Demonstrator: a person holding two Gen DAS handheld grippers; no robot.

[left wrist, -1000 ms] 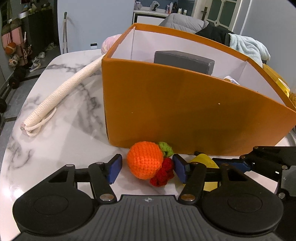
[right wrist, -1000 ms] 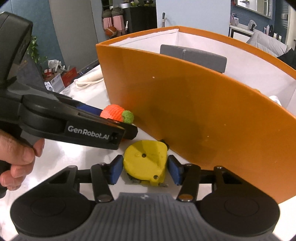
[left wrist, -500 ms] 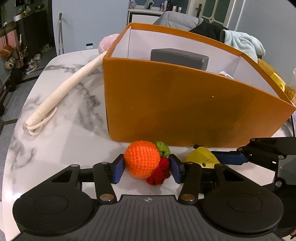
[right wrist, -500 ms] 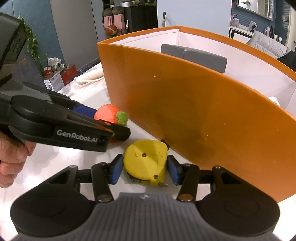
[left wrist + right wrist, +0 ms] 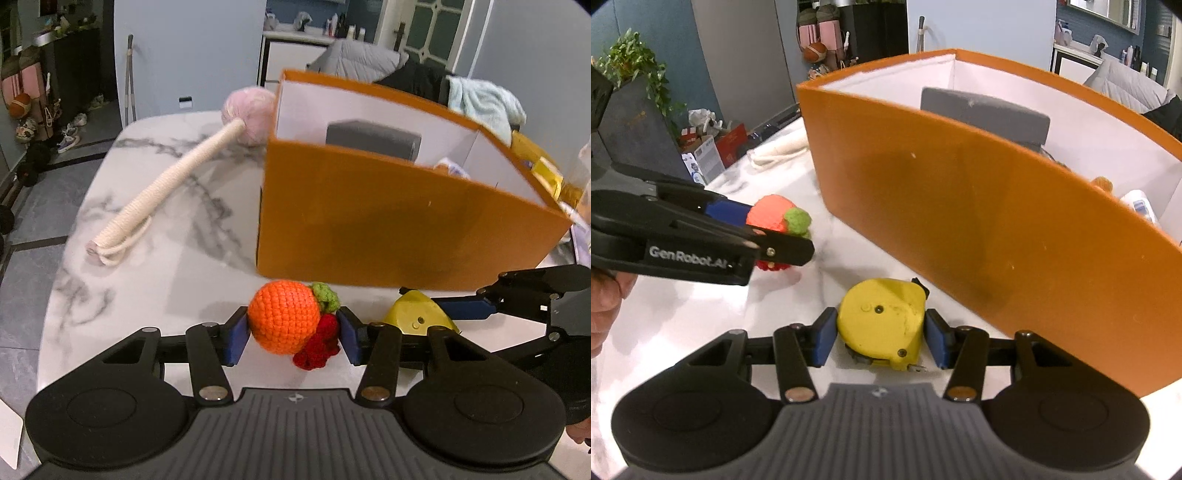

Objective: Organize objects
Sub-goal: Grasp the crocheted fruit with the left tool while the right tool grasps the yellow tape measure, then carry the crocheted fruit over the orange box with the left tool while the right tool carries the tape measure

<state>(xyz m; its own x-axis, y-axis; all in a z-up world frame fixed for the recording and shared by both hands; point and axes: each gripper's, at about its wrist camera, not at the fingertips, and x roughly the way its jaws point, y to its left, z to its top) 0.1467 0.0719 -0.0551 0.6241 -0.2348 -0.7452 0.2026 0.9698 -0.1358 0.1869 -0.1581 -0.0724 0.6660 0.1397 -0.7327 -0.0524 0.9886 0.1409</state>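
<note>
A tall orange cardboard box with white inner walls point(image 5: 388, 229) on the marble table point(image 5: 147, 258) holds a grey block point(image 5: 373, 138). In front, the left gripper point(image 5: 291, 330) clamps an orange crocheted fruit point(image 5: 282, 315); the right gripper point(image 5: 881, 332) grips a yellow tape measure point(image 5: 882, 321).

We see a box point(image 5: 388, 229) standing on the table point(image 5: 155, 266). A block point(image 5: 373, 138) stands inside it against the far wall, with a bottle point(image 5: 1141, 205) in its right end. To the box's left a rope-wrapped stick point(image 5: 173, 181) lies on the table, its ball end point(image 5: 249, 112) beside the box's far corner. In front of the box a crocheted fruit point(image 5: 286, 317) sits to the left of a tape measure point(image 5: 882, 325), the two apart, both near the box's front wall.
</note>
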